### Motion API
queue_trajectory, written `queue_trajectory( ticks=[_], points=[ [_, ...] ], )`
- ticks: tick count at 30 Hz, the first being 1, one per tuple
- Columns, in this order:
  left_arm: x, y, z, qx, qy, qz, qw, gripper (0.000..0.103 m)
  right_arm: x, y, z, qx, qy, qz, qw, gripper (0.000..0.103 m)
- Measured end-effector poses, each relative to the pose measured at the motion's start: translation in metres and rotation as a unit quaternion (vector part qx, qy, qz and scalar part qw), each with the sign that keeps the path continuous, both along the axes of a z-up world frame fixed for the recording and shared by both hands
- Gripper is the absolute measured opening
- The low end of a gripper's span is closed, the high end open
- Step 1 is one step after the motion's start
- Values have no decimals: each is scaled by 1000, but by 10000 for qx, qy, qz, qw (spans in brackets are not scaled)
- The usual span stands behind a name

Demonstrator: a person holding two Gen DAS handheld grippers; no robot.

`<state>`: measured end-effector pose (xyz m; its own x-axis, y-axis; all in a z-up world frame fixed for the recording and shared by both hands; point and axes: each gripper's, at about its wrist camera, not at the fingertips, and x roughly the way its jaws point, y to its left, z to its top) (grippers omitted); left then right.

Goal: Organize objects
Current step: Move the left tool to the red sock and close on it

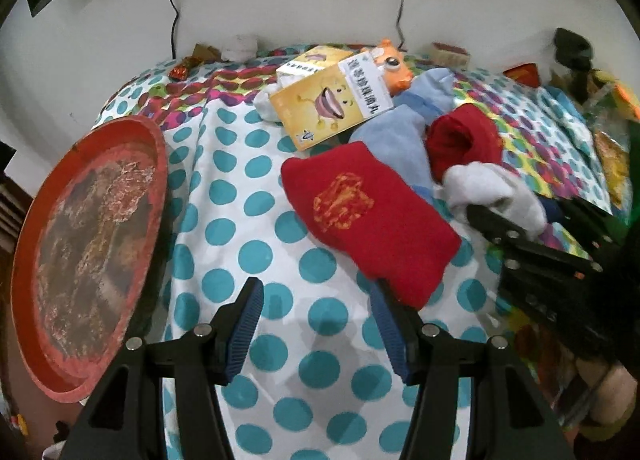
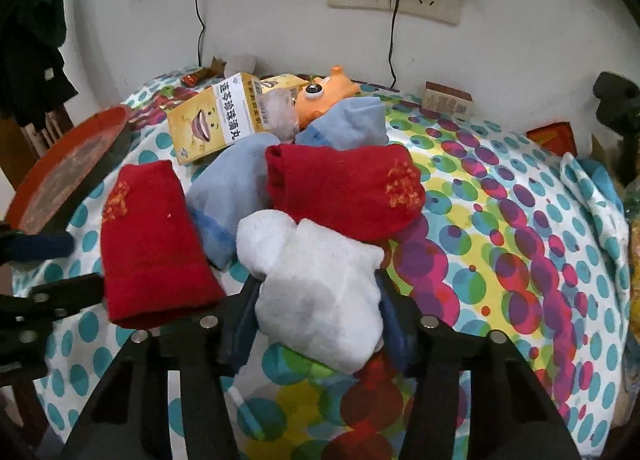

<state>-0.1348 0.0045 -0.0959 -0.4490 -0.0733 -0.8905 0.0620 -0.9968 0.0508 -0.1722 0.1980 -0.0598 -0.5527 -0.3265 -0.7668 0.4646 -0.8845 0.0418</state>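
The right tongs (image 2: 316, 324) are clamped on a white sock (image 2: 320, 288) near the middle of the desk, and the sock hides most of both blue pads, so only slivers show at its sides. The left tongs (image 1: 316, 324) stand wide apart with nothing between them, above the polka-dot tablecloth (image 1: 240, 220). At 1 o'clock from them lies a flat red sock (image 1: 368, 220) with yellow embroidery, its lower edge just beside the right finger. A second red sock (image 2: 344, 188) is partly covered by the white one, and light blue socks (image 2: 236, 184) are tucked beneath the pile. At 12 o'clock a yellow medicine box (image 1: 324, 100) overlaps an orange toy (image 2: 324, 96), whose body is hidden. At 9 o'clock the worn red tray (image 1: 92, 252) is cut off at the picture's edge.
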Motion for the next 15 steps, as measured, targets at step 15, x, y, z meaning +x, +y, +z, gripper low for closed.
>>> queue_trajectory(
  ticks=[15],
  points=[
    [-20,-22,2,1147,-1,433,9925,57,-5,-1,-4,117,-125,-33,9998,53]
  ],
)
